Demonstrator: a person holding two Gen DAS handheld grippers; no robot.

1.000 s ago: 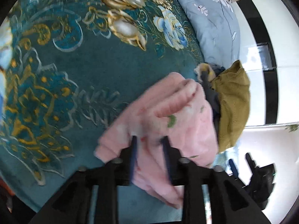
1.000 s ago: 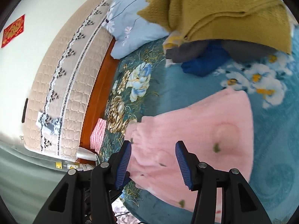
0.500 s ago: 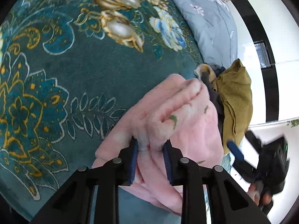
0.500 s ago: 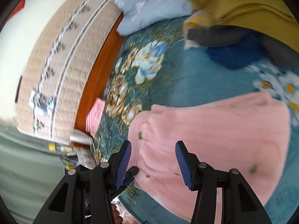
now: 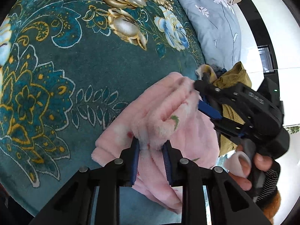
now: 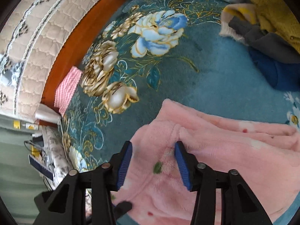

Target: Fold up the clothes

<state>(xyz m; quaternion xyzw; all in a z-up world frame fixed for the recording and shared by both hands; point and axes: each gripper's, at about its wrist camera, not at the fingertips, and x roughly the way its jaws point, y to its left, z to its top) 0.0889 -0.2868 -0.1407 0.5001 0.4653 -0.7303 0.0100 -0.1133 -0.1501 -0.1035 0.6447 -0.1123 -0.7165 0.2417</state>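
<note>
A fluffy pink garment (image 5: 168, 116) with small red and green prints lies bunched on the teal floral bedspread (image 5: 75, 65). My left gripper (image 5: 151, 159) is shut on a thick fold of the pink garment at its near edge. My right gripper (image 6: 152, 161) is open, its jaws straddling a raised edge of the same pink garment (image 6: 215, 150). In the left wrist view the right gripper (image 5: 204, 101) reaches in from the right to the garment's far edge, held by a hand.
A pile of clothes, mustard (image 6: 271, 9), grey and dark blue (image 6: 271, 71), lies at the far right. A light blue floral pillow (image 5: 211, 22) and a quilted beige headboard (image 6: 37, 37) stand behind. A pink striped cloth (image 6: 67, 90) lies at the bed's edge.
My right gripper has moved down and in over the pink garment's edge, now showing large in the left wrist view. My left gripper keeps its hold on the fold.
</note>
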